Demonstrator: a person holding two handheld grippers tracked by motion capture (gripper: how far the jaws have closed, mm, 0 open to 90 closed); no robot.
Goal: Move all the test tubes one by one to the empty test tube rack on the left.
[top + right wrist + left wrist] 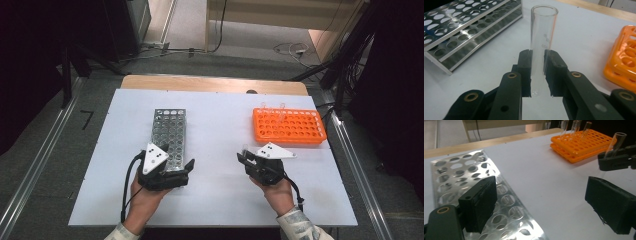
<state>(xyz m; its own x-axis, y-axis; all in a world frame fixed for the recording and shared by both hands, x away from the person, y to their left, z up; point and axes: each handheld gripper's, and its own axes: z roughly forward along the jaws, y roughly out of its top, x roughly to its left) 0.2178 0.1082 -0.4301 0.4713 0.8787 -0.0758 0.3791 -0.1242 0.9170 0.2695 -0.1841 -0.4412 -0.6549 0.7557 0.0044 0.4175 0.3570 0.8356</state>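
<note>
A white counter [215, 150] fills the middle of the high view, with a metal rack [169, 131] left of centre and an orange rack [288, 126] at upper right. The right hand-held gripper [537, 75] is clamped on a glass tube [542, 37], upright at the centre of its own view, gripped low on the shaft. The tube looks light, stiff, slick and breakable, so a gentle mid-shaft grip seems safest. The left hand-held gripper [541, 205] stands wide open over the metal rack's near end, holding nothing.

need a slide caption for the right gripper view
Right tool shut on an upright glass test tube, between the metal rack and orange rack.
</note>
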